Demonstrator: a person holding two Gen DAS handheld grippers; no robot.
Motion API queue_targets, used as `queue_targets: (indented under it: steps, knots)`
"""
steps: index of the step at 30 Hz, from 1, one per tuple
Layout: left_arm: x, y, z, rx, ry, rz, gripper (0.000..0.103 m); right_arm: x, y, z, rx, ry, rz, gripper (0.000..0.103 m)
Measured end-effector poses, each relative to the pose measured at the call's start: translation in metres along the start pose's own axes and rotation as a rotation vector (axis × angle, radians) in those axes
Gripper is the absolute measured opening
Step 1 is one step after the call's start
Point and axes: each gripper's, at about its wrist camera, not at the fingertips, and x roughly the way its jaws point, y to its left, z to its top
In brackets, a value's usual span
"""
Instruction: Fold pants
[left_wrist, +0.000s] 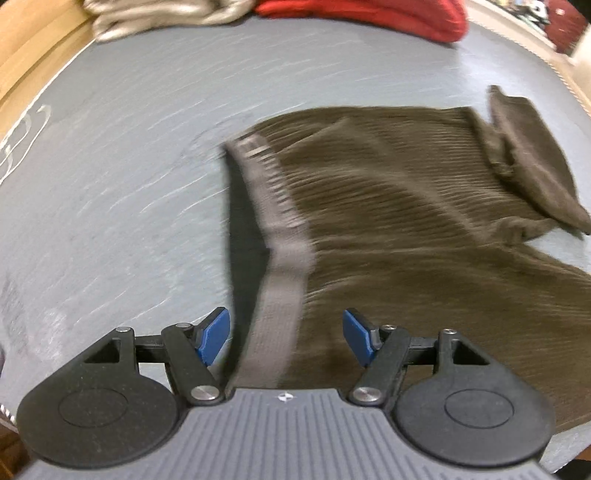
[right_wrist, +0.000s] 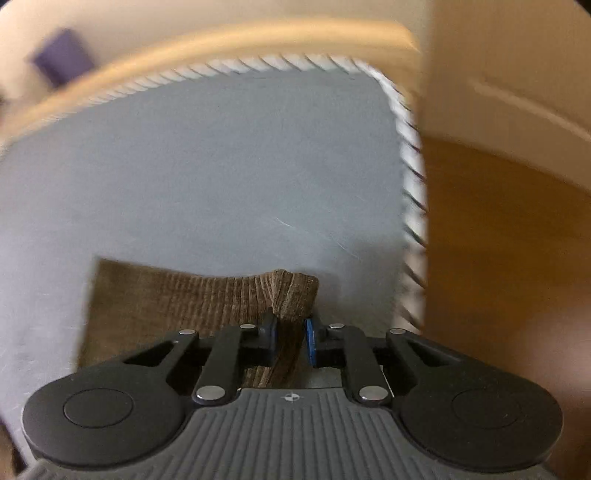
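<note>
Brown corduroy pants (left_wrist: 388, 229) are lying spread on the grey mat (left_wrist: 129, 166), grey waistband (left_wrist: 280, 243) running straight out between the wide-open left gripper (left_wrist: 286, 338); the right gripper (right_wrist: 290, 336) is pinching a cuff (right_wrist: 291, 295) near the mat's corner.

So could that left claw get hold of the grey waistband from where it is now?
Probably yes. The left claw stands open with the grey waistband running up between its blue pads, which do not yet press on it. Nothing lies over the band there, and the brown pants lie flat on the grey mat.
</note>
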Motion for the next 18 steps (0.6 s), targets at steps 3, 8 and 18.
queue_targets:
  steps: [3, 8, 18]
  knots:
    - [0.009, 0.028, -0.01, -0.069, 0.05, -0.016, 0.074, -0.004, 0.006, 0.001, -0.053, -0.038, 0.012, 0.024]
    - [0.022, 0.059, -0.02, -0.164, 0.096, -0.04, 0.076, -0.015, 0.016, -0.003, -0.124, -0.109, 0.027, 0.04]
    - [0.062, 0.041, -0.034, -0.107, 0.23, -0.119, 0.077, -0.005, 0.018, -0.012, -0.135, -0.039, 0.012, 0.041]
